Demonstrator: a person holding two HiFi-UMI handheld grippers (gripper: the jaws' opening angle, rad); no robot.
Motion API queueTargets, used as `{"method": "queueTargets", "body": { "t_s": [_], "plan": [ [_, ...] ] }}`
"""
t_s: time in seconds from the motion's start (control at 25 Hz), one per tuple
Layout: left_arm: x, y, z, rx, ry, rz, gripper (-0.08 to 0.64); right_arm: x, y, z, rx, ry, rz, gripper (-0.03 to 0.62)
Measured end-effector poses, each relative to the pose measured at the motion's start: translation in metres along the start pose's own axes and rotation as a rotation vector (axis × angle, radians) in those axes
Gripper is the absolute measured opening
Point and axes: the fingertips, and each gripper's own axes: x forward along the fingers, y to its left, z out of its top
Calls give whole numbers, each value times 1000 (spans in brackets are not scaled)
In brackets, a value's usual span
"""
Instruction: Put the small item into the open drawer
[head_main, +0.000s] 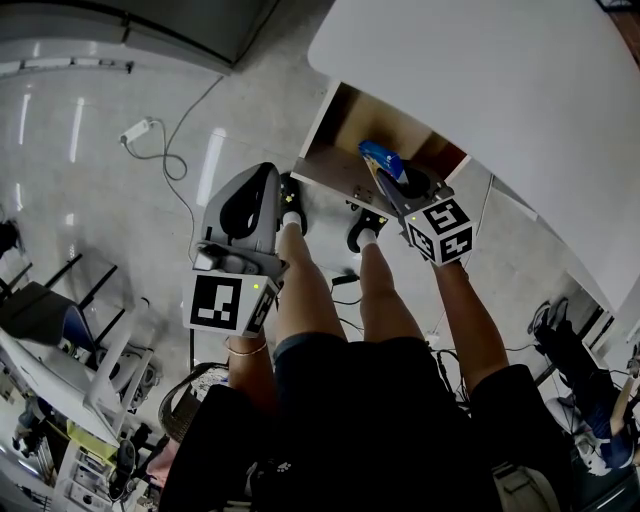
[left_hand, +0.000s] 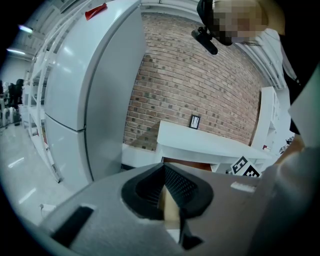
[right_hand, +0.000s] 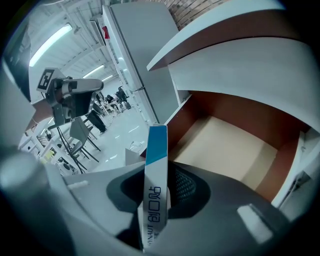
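The right gripper (head_main: 392, 182) holds a small blue-and-white box (head_main: 379, 156) over the open drawer (head_main: 345, 125) beneath the white table's (head_main: 480, 80) edge. The left gripper (head_main: 256, 192) hangs over the floor (head_main: 110, 210), left of the drawer.

The small box (right_hand: 156, 165) looks like thin glossy card, printed blue and white. It is pinched between the ribbed black rubbery pads (right_hand: 187, 186) of the right hand-held gripper (right_hand: 160, 197), whose shell is matt grey plastic, like the left hand-held gripper (left_hand: 167, 195). The drawer (right_hand: 225, 150) has a smooth pale-tan bottom and red-brown wood-look walls. Above the drawer the surface (head_main: 480, 90) is smooth matt white. Below the drawer the floor (head_main: 110, 100) is glossy grey, and behind the drawer the brick wall (left_hand: 200, 85) is rough.
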Motion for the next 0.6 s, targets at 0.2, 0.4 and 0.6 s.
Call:
{"method": "queueTargets", "body": {
  "t_s": [0.2,0.4,0.6],
  "plan": [
    [1,0,1,-9,5,3,-2,6,0,-7,-16,25,-5,84],
    [-3,2,0,-7,4,3,-2,11,0,-11,-46,47,-20,84],
    [-6,2,1,-9,-1,4,-2,21,-3,-14,-76,68,-54,84]
  ]
}}
